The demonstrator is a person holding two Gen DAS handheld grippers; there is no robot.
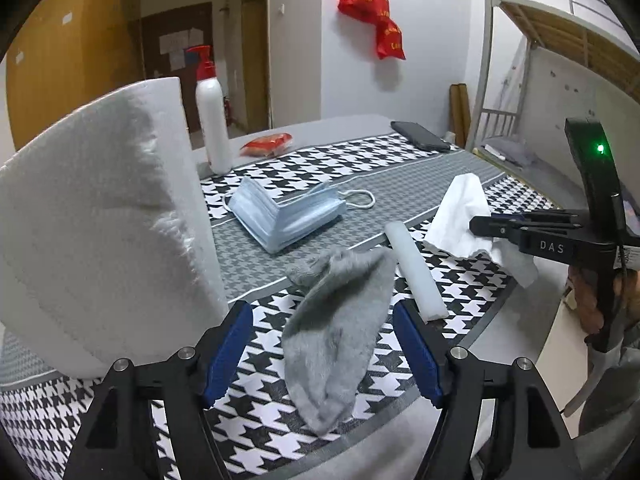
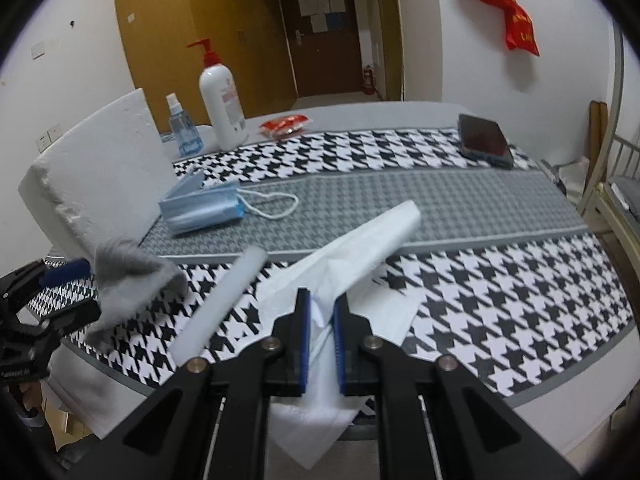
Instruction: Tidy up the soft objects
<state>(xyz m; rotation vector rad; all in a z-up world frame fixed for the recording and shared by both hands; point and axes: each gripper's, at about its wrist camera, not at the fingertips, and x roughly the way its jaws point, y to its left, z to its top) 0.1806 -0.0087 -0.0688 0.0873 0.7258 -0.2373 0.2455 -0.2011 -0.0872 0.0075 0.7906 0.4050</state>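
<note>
Left gripper (image 1: 322,354) spread wide around grey sock (image 1: 336,332), not clamping. Right gripper (image 2: 321,336) pinched onto white tissue (image 2: 360,248), just right of foam stick (image 2: 218,308).

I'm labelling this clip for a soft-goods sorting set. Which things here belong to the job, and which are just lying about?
Belongs to the job:
grey sock
white tissue, pinched by the right gripper
stack of blue face masks
white foam tube
white foam block

Lying about:
lotion pump bottle
small spray bottle
red snack packet
phone
</note>
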